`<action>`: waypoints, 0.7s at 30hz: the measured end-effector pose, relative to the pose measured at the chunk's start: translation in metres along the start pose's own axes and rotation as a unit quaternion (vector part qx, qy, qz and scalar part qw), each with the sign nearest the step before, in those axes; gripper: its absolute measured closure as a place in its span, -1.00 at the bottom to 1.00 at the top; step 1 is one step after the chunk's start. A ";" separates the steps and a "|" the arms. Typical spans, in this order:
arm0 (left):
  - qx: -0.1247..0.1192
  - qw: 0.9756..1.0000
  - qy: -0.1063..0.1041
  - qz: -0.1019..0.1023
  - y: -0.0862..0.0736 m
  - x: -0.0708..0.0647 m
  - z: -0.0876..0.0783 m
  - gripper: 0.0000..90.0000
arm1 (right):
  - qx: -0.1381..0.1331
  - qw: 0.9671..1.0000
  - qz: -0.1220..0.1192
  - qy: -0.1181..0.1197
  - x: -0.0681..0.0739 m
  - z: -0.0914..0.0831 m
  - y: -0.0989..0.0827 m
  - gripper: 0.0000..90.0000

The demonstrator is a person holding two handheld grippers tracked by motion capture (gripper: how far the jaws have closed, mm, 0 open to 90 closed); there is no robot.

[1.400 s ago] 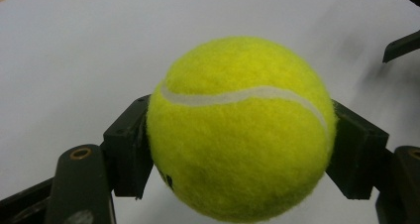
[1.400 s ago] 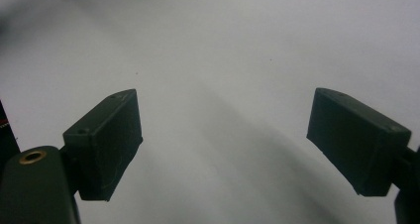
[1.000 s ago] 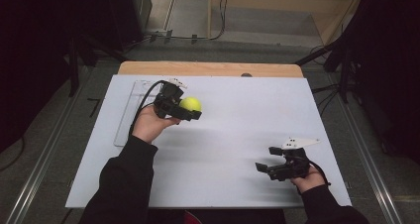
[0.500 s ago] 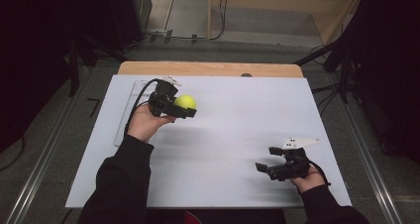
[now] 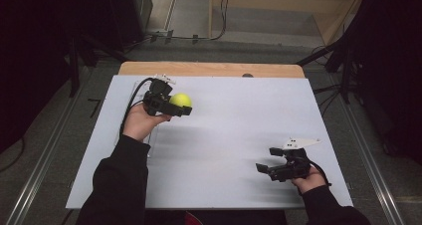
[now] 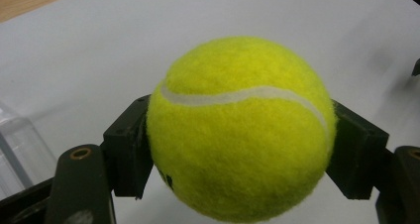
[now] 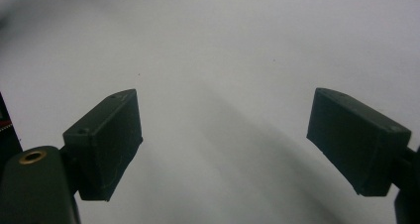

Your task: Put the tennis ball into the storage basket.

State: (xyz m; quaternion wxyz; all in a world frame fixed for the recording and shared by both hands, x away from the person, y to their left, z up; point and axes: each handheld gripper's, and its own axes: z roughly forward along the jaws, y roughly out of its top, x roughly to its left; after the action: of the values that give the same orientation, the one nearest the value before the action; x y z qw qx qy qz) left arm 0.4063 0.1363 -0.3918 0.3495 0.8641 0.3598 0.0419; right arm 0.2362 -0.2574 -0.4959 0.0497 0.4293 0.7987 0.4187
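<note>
Up close, the tennis ball [image 6: 240, 127] shows 1 white seam.

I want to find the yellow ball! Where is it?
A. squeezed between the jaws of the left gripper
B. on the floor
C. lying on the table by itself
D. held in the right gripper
A: the tennis ball sits pinched between the two black jaws of the left gripper, while the right gripper is open with nothing in it.

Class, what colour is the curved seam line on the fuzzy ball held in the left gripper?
White, on the fuzzy yellow-green tennis ball; clearest in the left gripper view.
</note>
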 end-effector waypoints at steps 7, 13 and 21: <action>-0.006 1.000 0.007 -0.011 -0.003 0.008 -0.008 -0.42 | 0.002 1.000 0.001 0.000 0.000 0.000 0.000 -0.73; -0.007 1.000 0.015 -0.017 -0.005 0.014 -0.012 -0.42 | 0.000 1.000 -0.001 0.001 0.000 0.001 0.001 -0.74; -0.008 0.999 0.029 -0.029 -0.011 0.023 -0.016 -0.42 | 0.001 1.000 -0.002 0.002 0.000 0.002 0.002 -0.73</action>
State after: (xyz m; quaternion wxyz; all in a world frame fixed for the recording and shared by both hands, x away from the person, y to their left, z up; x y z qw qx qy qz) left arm 0.4119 0.1662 -0.3903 0.3468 0.8489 0.3943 0.0602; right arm 0.2382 -0.2557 -0.4954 0.0483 0.4267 0.8000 0.4190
